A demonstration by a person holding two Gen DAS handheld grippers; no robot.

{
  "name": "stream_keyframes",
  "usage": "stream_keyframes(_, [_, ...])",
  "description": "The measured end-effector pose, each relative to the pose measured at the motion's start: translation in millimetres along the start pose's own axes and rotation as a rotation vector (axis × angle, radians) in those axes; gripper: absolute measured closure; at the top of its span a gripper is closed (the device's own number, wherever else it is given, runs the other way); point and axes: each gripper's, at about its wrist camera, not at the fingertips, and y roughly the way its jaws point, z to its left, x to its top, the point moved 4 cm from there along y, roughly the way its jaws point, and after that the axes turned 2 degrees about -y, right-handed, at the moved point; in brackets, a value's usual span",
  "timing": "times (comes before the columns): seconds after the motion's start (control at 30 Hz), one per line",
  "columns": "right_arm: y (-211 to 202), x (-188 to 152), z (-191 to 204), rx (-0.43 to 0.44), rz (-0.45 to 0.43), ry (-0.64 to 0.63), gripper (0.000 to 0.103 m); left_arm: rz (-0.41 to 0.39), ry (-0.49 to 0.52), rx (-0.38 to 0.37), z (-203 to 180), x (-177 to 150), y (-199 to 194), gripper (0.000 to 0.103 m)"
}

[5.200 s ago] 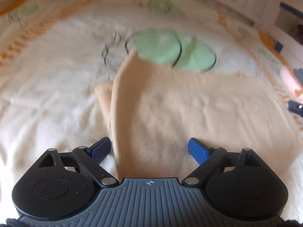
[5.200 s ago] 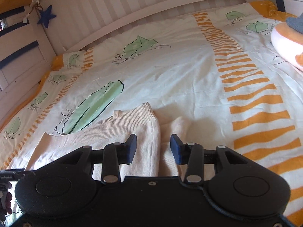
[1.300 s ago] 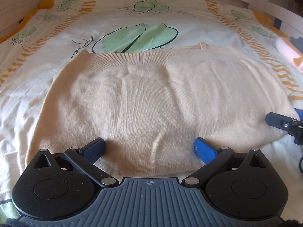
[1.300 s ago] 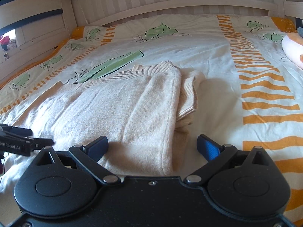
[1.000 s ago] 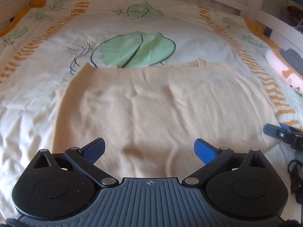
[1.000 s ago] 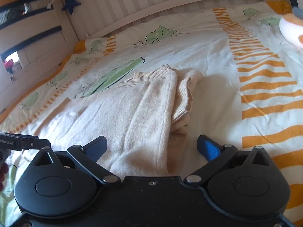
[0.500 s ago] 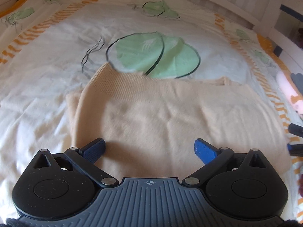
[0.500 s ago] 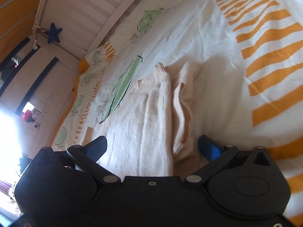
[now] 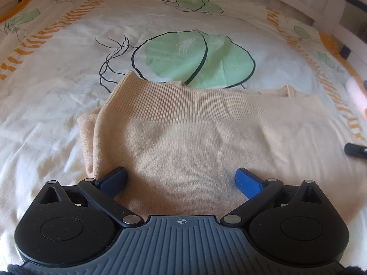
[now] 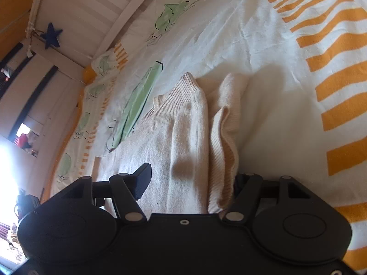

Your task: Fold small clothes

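A beige knit sweater point(image 9: 206, 137) lies folded flat on the bed, its ribbed hem at the far side. My left gripper point(image 9: 181, 182) is open, low over the sweater's near left corner, fingers either side of the cloth. In the right wrist view the same sweater point(image 10: 183, 137) runs away from me, with a folded sleeve edge point(image 10: 226, 137) on its right. My right gripper point(image 10: 190, 181) is open and tilted, its jaws straddling the sweater's near right edge. Its right finger is mostly hidden behind the cloth.
The bed cover point(image 9: 57, 80) is white with green leaf prints and orange striped bands point(image 10: 339, 91). A white slatted bed rail point(image 10: 96, 11) stands at the far side. The other gripper's tip point(image 9: 355, 150) shows at the right edge of the left wrist view.
Both grippers have dropped closer to the sweater's near corners. The right gripper has narrowed its opening and its jaws now sit around the cloth edge. The left stays wide open.
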Motion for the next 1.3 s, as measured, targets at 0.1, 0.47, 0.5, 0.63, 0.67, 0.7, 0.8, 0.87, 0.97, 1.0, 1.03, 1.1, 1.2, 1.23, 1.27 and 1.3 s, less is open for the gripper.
stream_keyframes(0.1, [2, 0, 5, -0.012, 0.004, -0.02, 0.025, 0.007, -0.004, 0.017, -1, 0, 0, 0.001])
stream_keyframes(0.47, [8, -4, 20, -0.008, -0.026, -0.075, 0.001, 0.04, -0.053, 0.042, -1, 2, 3, 0.001])
stream_keyframes(0.5, [8, -5, 22, -0.016, -0.031, -0.091, 0.001, 0.05, -0.045, 0.042, -1, 2, 3, 0.001])
stream_keyframes(0.63, [8, -6, 22, -0.009, -0.028, -0.094, 0.001, 0.076, -0.041, 0.034, 0, 5, 4, 0.001])
stream_keyframes(0.67, [7, -3, 20, 0.005, -0.021, -0.077, 0.002, 0.074, -0.049, 0.031, 1, 5, 4, 0.001])
stream_keyframes(0.7, [6, -1, 16, 0.019, -0.014, -0.046, 0.006, 0.071, -0.055, 0.031, 2, 5, 3, 0.001])
stream_keyframes(0.8, [-1, 5, 3, 0.022, -0.004, 0.036, 0.044, 0.068, -0.059, 0.041, 1, 6, 3, 0.002])
stream_keyframes(0.87, [-3, 6, -6, -0.001, 0.011, 0.067, 0.077, 0.066, -0.058, 0.05, 1, 7, 2, 0.004])
stream_keyframes(0.97, [-8, 4, -4, -0.018, -0.002, 0.041, 0.078, 0.058, -0.08, 0.062, 4, 12, -3, 0.014])
stream_keyframes(1.0, [-9, 3, 3, -0.046, -0.004, 0.01, 0.078, 0.055, -0.083, 0.063, 6, 14, -5, 0.016])
stream_keyframes(1.03, [-10, 3, 12, -0.072, -0.007, -0.024, 0.078, 0.053, -0.092, 0.069, 8, 17, -8, 0.017])
stream_keyframes(1.1, [-11, 6, 30, -0.124, -0.013, -0.077, 0.078, 0.04, -0.119, 0.083, 16, 21, -14, 0.018])
stream_keyframes(1.2, [-12, 12, 60, -0.19, -0.017, -0.158, 0.078, 0.006, -0.158, 0.098, 27, 30, -26, 0.018])
stream_keyframes(1.23, [-11, 13, 70, -0.207, -0.015, -0.184, 0.078, -0.009, -0.169, 0.101, 31, 34, -31, 0.018])
stream_keyframes(1.27, [-10, 14, 80, -0.217, -0.01, -0.207, 0.078, -0.023, -0.175, 0.105, 34, 37, -36, 0.018])
stream_keyframes(1.3, [-9, 15, 88, -0.222, -0.004, -0.221, 0.078, -0.035, -0.178, 0.108, 37, 40, -40, 0.018])
